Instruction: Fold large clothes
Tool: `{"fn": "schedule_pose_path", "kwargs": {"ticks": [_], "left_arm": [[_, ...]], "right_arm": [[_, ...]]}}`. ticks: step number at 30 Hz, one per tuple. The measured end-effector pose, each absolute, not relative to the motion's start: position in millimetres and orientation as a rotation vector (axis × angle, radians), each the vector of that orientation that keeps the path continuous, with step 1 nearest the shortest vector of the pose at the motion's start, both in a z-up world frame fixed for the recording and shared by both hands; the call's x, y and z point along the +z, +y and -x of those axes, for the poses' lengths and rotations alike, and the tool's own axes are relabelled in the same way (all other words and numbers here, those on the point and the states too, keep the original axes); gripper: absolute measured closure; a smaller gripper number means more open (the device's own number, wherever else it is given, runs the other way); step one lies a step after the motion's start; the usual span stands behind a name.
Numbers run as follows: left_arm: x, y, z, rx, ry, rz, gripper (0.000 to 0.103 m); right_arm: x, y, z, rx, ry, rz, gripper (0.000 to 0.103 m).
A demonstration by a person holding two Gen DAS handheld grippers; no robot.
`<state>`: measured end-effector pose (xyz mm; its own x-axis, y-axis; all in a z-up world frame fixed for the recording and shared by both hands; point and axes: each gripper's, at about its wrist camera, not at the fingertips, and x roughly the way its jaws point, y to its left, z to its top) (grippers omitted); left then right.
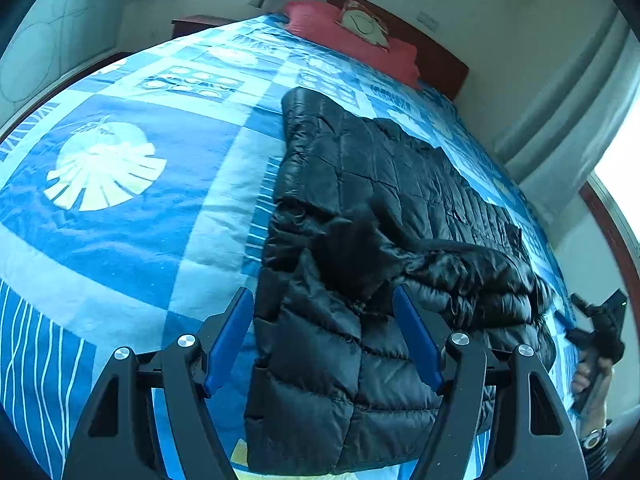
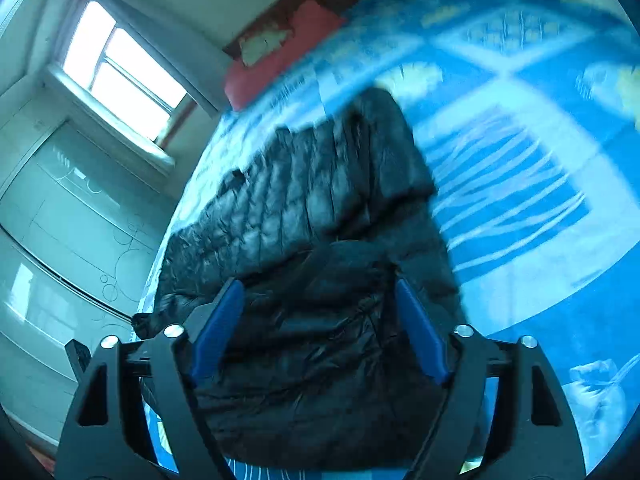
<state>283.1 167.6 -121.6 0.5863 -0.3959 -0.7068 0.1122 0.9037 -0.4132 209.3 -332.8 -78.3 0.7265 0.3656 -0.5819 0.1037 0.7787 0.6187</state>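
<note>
Black quilted puffer jacket (image 1: 380, 240) lies partly folded on a bed's blue patterned bedspread (image 1: 120, 240), one shiny padded section doubled over the rest near the bed's edge. Left gripper (image 1: 324, 336) and right gripper (image 2: 320, 328) both hover above it with blue-padded jaws spread, grasping nothing, though the right view is blurred.
</note>
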Motion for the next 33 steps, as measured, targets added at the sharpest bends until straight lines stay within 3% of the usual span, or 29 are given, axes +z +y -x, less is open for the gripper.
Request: {"fn": "schedule_pose_path", "kwargs": {"ticks": [11,16,19,20,28,33], "left_arm": [[-131.2,152.9,-309.6,-0.407,0.952,0.257,0.032],[-137.6,143.1,-322.0,-0.435,0.978,0.209,0.032],[-140.3,136.5,-323.8,-0.454,0.979,0.185,0.034],[-140.6,134.5,-323.2,-0.454,0.975,0.17,0.037],[-144.3,126.6,-326.8,-0.444,0.984,0.077,0.05],[-137.3,117.5,-319.0,-0.414,0.951,-0.028,0.076]], "right_arm": [[-98.9,-311.0,-251.6,0.216,0.904,-0.198,0.024],[-115.7,-304.2,-272.9,0.259,0.95,-0.151,0.026],[-124.9,-295.4,-280.0,0.258,0.988,-0.083,0.055],[-127.2,-291.9,-280.5,0.256,0.99,-0.058,0.059],[-129.5,-283.0,-271.6,0.234,0.946,-0.014,0.081],[-124.3,-281.7,-264.1,0.208,0.916,-0.02,0.087]]}}
